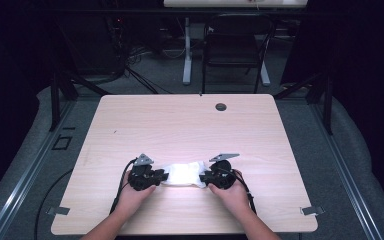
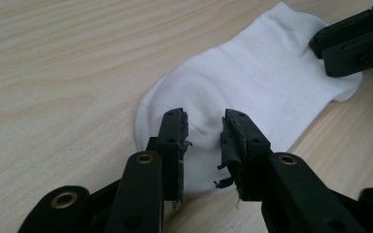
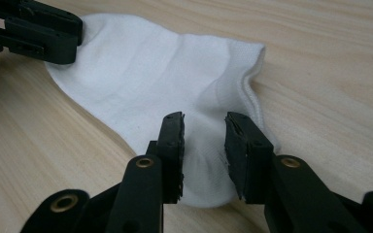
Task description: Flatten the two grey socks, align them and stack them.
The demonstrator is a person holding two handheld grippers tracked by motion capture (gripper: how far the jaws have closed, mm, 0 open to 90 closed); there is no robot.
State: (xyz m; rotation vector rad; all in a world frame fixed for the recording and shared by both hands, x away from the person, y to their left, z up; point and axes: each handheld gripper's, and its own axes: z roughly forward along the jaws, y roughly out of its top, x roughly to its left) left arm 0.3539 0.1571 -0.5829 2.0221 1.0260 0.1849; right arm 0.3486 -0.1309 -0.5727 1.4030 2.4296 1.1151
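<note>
White cotton sock (image 1: 182, 174) lies flat on the wooden table (image 1: 190, 125), stretched between my two sets of fingers, one end under each. Its long axis runs from my left gripper (image 1: 161, 176) across to my right gripper (image 1: 204, 177). The ribbed cuff opening sits just beyond my right fingers (image 3: 174, 141); the rounded closed end sits at my left fingers (image 2: 172, 141).

Left jaws: part open, a clear gap, straddling sock fabric, pads not pressing it. Right jaws: the same, part open over the sock, no pinch.

Both hands rest low on the table near its front edge, grippers pointing inward at each other.

Beyond my fingers: bare tabletop, a small round grommet (image 1: 221, 107) near the far edge, a dark chair (image 1: 235, 47) past it. Nothing obstructs.
</note>
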